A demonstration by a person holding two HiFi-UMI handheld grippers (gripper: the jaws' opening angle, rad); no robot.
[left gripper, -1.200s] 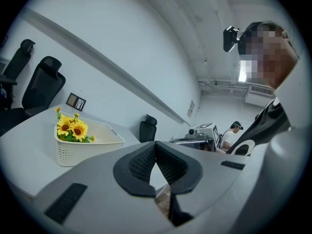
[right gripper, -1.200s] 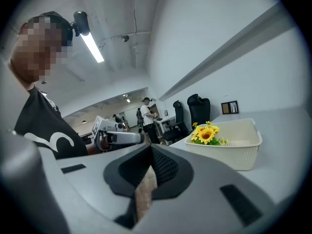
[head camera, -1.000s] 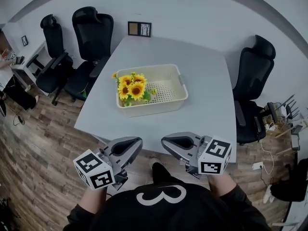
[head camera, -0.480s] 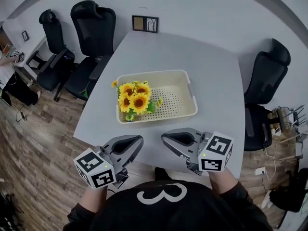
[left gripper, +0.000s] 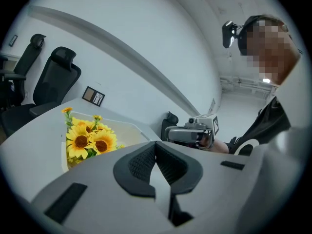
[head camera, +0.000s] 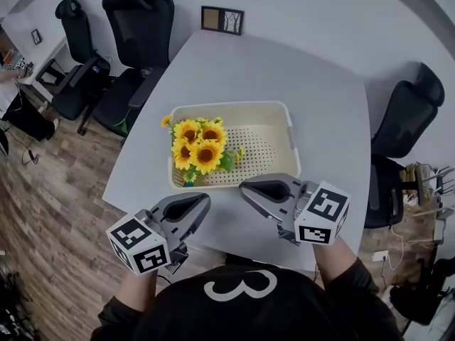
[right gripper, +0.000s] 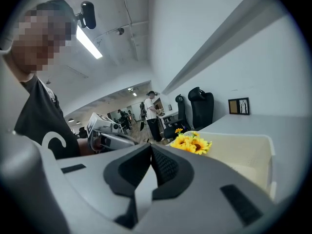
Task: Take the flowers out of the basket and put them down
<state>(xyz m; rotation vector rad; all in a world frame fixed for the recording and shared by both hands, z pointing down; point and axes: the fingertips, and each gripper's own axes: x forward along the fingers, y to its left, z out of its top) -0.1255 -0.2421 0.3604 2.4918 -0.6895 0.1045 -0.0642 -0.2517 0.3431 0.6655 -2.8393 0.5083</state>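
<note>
Just moved my left gripper (head camera: pixel 193 204) and right gripper (head camera: pixel 250 189) up near the basket (head camera: pixel 234 106), jaws closed and empty, flowers (head camera: pixel 197 148) still inside.

Perforated matt cream plastic basket (head camera: pixel 234 106), smooth matt pale-grey tabletop (head camera: pixel 284 69), wood-grain plank floor (head camera: pixel 50 212)

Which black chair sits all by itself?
The chair right of the table in the head view; the other two chairs stand together on its left.
</note>
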